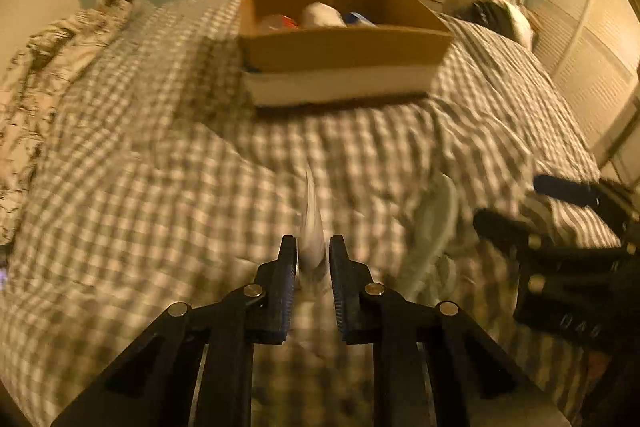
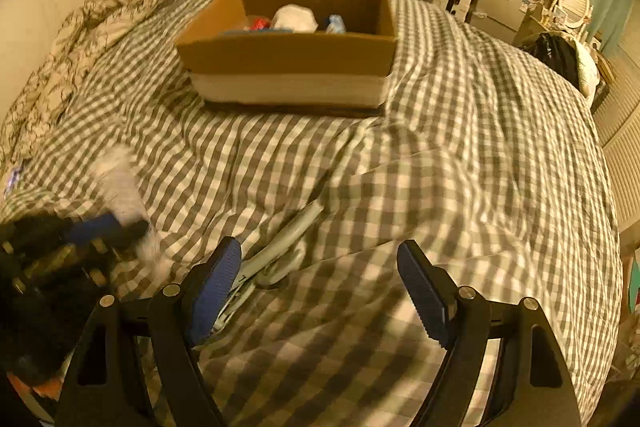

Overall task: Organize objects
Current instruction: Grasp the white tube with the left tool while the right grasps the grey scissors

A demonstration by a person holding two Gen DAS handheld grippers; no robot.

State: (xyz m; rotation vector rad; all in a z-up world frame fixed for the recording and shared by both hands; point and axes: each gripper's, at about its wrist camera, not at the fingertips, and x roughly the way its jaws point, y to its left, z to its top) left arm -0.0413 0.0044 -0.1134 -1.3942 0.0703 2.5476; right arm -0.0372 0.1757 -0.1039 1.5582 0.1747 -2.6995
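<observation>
A cardboard box (image 1: 344,47) stands on the checkered bed, with a white bundle (image 1: 322,15) and red and blue items inside; it also shows in the right wrist view (image 2: 288,55). My left gripper (image 1: 313,255) is shut on a thin white blurred item (image 1: 312,223), held above the bedcover; it also shows in the right wrist view (image 2: 120,183). My right gripper (image 2: 320,263) is open and empty, low over the bed. A pale green hanger-like object (image 2: 280,247) lies on the cover just beside the right gripper's left finger; it also shows in the left wrist view (image 1: 436,227).
A checkered bedcover (image 2: 460,147) covers the bed. A patterned blanket and pillow (image 1: 60,59) lie at the left. A black bag (image 2: 556,55) sits at the bed's far right corner. Green curtains, a TV and a cluttered desk stand behind.
</observation>
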